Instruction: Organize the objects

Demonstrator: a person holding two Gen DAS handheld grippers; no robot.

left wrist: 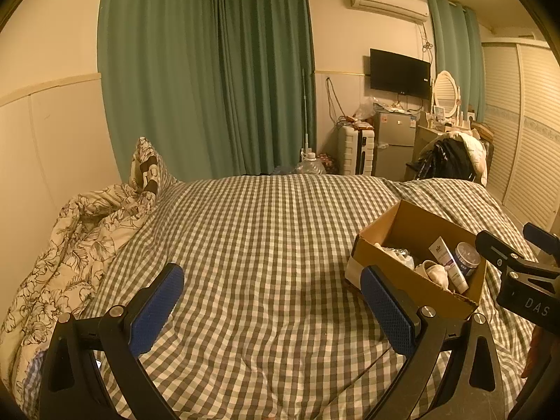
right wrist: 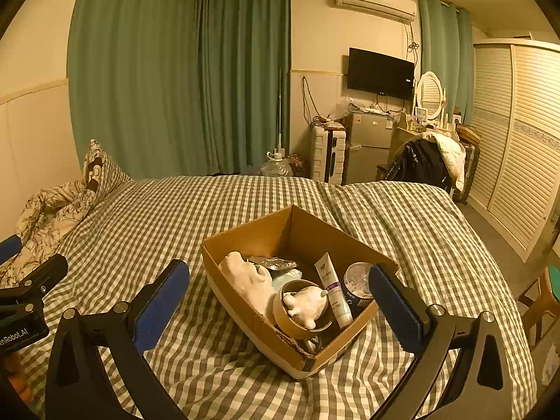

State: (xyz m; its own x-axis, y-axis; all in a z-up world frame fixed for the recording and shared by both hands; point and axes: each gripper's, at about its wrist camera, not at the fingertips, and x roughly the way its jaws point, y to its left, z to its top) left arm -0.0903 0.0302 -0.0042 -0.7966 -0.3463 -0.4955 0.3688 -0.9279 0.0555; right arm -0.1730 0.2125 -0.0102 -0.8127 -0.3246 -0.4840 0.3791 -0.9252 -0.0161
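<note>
Checked bedding covers the bed, bare at the left where the left gripper hangs with jaws apart, empty; right of it the cardboard box gathers tube, jar and oddments – apparently sorted already – with the right gripper spread wide above, holding nothing.

Cardboard box on bed, tube inside

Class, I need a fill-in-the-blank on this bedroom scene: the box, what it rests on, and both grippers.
1. The cardboard box sits on the ____.
2. The tube lies ____ the box.
3. Both the left gripper and right gripper are ____.
4. The curtains are ____ in colour.

Missing words: bed; inside; open; green
</note>
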